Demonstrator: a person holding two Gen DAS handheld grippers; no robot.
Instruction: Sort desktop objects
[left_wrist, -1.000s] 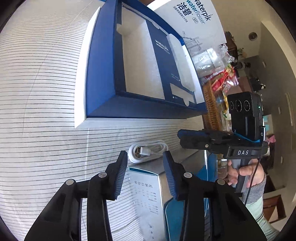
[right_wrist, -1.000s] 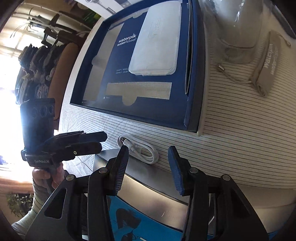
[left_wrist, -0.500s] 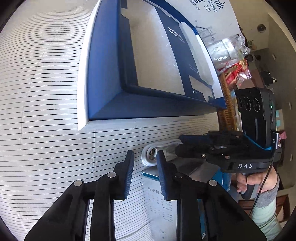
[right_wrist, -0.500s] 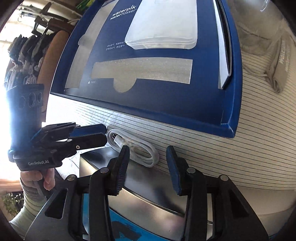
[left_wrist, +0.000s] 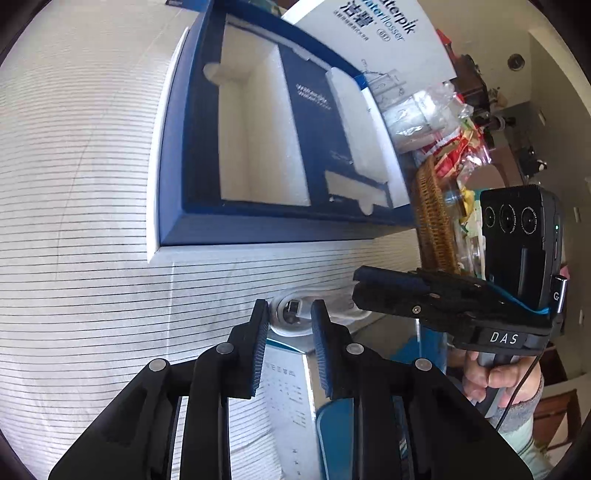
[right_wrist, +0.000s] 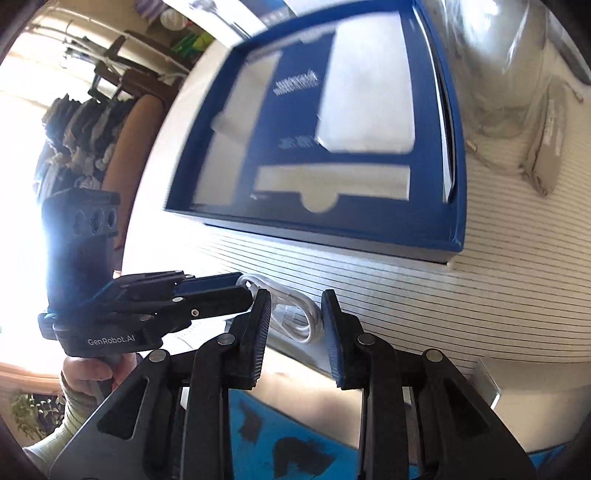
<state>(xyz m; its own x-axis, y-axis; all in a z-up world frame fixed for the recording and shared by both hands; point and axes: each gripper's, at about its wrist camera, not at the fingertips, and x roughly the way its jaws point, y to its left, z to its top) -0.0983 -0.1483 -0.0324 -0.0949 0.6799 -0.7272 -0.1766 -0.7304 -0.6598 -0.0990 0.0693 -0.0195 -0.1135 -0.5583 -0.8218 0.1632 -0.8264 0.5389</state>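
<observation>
Two hand-held grippers (left_wrist: 288, 314) (right_wrist: 295, 302), both part-open, empty, over striped tablecloth (left_wrist: 74, 221); sunlit clothes rack (right_wrist: 85, 125) behind.

Motion blurs the blue box (right_wrist: 325, 125); its lettering is unreadable.

Left tool (left_wrist: 288, 317): jaw gap narrower than a second ago, slightly wider than half a second ago; fingers now frame the near end of the coiled white charging cable (left_wrist: 295, 314).

Right tool (right_wrist: 295, 306): gap narrower, coil between fingertips.

Open blue rectangular cardboard box (right_wrist: 332, 229): blurred, lower in the right wrist view.
</observation>
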